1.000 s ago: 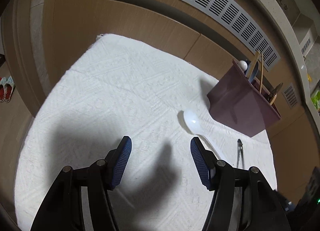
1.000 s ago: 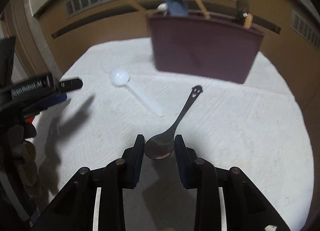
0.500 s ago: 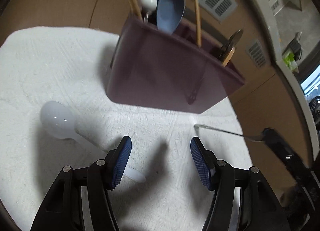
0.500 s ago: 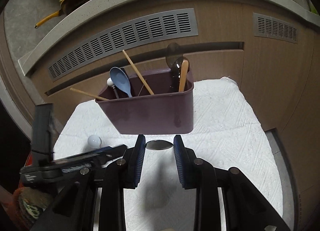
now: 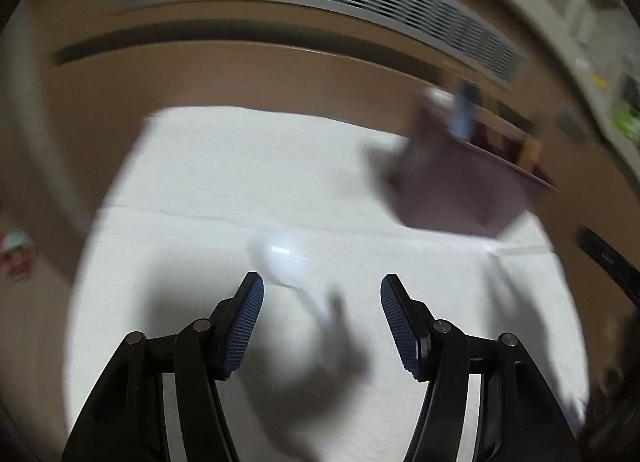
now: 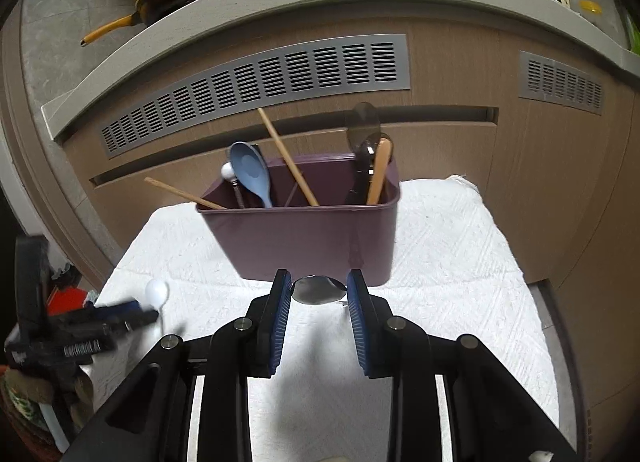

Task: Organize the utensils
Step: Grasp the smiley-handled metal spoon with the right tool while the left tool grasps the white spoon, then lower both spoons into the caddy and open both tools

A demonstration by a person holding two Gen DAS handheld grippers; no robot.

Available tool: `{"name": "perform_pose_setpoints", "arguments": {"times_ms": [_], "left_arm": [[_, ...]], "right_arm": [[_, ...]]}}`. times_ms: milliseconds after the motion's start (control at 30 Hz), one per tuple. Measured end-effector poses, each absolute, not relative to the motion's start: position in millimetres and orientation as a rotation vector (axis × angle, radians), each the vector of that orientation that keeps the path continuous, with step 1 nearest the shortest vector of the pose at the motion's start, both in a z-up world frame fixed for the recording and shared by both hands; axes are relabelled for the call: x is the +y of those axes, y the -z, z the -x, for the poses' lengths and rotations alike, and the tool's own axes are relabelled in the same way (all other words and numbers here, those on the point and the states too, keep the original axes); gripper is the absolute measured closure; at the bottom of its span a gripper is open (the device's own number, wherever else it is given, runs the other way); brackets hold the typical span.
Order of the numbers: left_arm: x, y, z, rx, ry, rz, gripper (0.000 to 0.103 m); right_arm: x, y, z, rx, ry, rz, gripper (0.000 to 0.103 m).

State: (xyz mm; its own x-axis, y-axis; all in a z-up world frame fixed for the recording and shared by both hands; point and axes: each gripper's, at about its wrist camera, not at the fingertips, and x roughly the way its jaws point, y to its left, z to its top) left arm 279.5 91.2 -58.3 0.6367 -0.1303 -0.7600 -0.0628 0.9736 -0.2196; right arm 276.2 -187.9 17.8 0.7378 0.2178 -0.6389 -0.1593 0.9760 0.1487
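Lifting complete: right gripper [image 6: 319, 296] now clamps the metal spoon [image 6: 319, 289] by its bowl, near the holder [image 6: 300, 240]. Left gripper [image 5: 322, 312], pads apart, has swung over the white spoon [image 5: 286, 260] on the towel [image 5: 224, 166]; grab pending.

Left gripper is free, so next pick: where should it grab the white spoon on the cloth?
Grip the white spoon by its thin handle, from above, jaws across it. It lies flat on the cloth; the round bowl looks too wide and smooth. The left gripper is open just behind it.
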Motion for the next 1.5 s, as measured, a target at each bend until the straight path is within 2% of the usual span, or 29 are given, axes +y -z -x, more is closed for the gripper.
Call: {"name": "perform_pose_setpoints", "arguments": {"times_ms": [133,267,533,700,767,800,867,1067,1300,1500], "left_arm": [[107,74,-293,0.953,-0.036,0.332,0.041],[90,90,-316,1.012,-0.055,0.298,0.041],[66,96,-331,0.964,-0.187,0.123,0.042],[71,95,-333,0.980,-0.182,0.155,0.043],[73,94,-330,0.965,-0.191,0.166,0.056],[75,92,-328,0.954,-0.179,0.189,0.067],[80,90,-325,0.947,-0.123,0.265,0.067],[75,47,-271,0.791,0.029,0.285,0.067],[61,-14,-229,0.579,0.102,0.242,0.067],[26,-113,-254,0.279,0.219,0.172,0.067]], "right_arm": [[-183,-17,-273,0.704,-0.220,-0.072,0.077],[-180,-16,-270,0.699,-0.211,-0.052,0.077],[-177,-16,-261,0.664,-0.197,-0.003,0.077],[-179,-17,-254,0.649,-0.211,-0.010,0.077],[-181,-18,-252,0.648,-0.212,-0.008,0.077],[-182,-19,-250,0.647,-0.213,-0.007,0.077],[-184,-23,-248,0.643,-0.217,-0.003,0.077],[-192,-50,-234,0.618,-0.269,0.003,0.077],[-202,-62,-234,0.676,-0.312,-0.065,0.077],[-201,-140,-235,0.484,-0.342,-0.026,0.077]]}}
